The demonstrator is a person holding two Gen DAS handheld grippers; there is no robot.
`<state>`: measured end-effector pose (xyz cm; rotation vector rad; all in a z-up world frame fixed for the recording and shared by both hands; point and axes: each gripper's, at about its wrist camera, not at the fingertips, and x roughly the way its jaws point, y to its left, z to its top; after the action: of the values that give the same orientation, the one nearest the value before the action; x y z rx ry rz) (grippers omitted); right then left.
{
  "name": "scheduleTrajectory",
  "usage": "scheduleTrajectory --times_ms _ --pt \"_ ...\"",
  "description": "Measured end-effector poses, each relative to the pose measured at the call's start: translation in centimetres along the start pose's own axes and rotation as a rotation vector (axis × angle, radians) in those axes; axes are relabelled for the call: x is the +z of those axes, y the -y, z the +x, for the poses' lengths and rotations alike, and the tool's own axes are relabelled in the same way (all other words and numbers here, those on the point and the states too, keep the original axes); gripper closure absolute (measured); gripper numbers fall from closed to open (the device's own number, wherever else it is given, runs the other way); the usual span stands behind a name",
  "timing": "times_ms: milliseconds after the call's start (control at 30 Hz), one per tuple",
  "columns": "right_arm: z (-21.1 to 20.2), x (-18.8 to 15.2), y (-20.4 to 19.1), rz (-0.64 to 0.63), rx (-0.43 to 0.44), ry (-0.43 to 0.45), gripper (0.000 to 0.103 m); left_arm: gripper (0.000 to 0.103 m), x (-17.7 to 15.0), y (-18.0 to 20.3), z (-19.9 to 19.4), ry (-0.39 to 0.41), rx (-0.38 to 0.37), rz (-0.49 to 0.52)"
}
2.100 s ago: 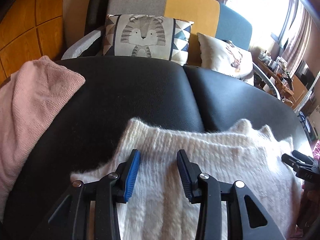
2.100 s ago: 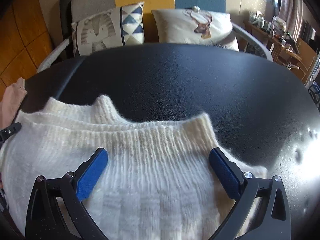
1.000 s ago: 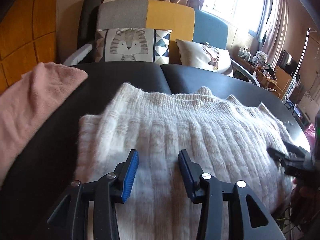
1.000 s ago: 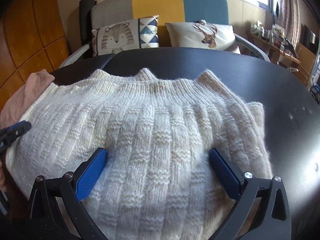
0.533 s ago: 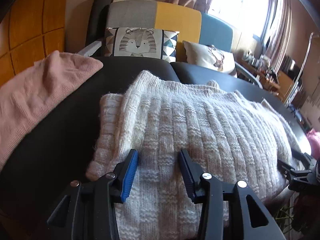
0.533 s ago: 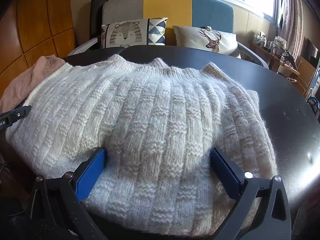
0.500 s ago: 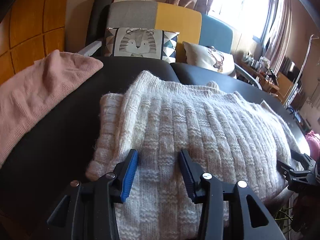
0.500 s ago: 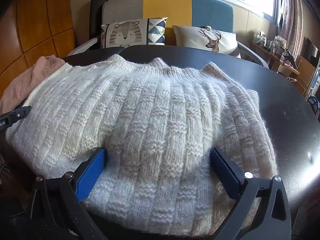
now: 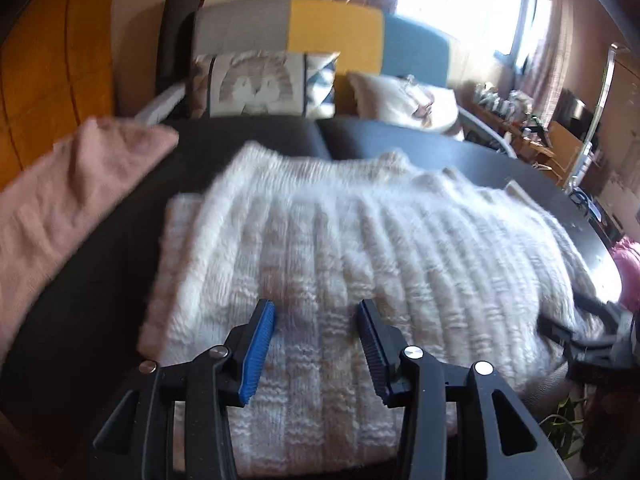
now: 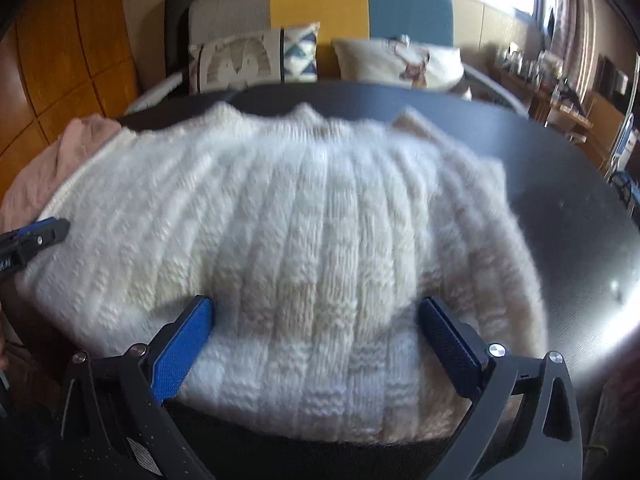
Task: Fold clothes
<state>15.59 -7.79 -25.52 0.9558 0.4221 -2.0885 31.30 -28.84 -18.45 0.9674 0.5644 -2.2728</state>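
A cream ribbed knit sweater (image 9: 360, 240) lies folded on the black table (image 9: 480, 160), its doubled hem at the far side. My left gripper (image 9: 316, 312) hovers over the sweater's near left part with its jaws partly apart and no cloth pinched between them. My right gripper (image 10: 316, 312) stands wide open at the near edge of the sweater (image 10: 300, 220), and the knit bulges between its blue pads without being pressed. Each gripper shows at the edge of the other's view: the right gripper (image 9: 576, 320) and the left gripper (image 10: 36, 236).
A pink knit garment (image 9: 68, 192) lies on the table's left side, touching the sweater's left edge. Behind the table stands a grey, yellow and blue sofa (image 9: 332, 36) with a tiger cushion (image 9: 256, 84) and a deer cushion. Bare black table (image 10: 560, 184) lies to the right.
Both grippers drew back from the sweater's far hem to its near edge, jaws staying apart. The sweater lies still. The pictures are now blurred by a small shift of the hands.
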Motion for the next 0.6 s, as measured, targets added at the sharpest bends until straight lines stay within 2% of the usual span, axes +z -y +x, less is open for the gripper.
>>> scheduleTrajectory --times_ms 133,400,533,600 --pt "0.2 -0.2 -0.3 -0.005 -0.01 0.006 0.0 0.054 -0.2 -1.1 0.2 0.014 -0.051 -0.054" --pt "-1.9 -0.6 1.0 0.049 0.006 0.047 0.0 0.054 0.0 -0.3 -1.0 0.007 -0.006 -0.009" --pt "-3.1 -0.9 3.1 0.112 -0.024 0.074 0.0 0.054 0.2 -0.5 -1.6 -0.001 -0.009 -0.047" --pt "-2.8 -1.3 4.0 0.127 -0.026 0.055 0.0 0.054 0.1 -0.3 -1.2 -0.015 0.003 -0.041"
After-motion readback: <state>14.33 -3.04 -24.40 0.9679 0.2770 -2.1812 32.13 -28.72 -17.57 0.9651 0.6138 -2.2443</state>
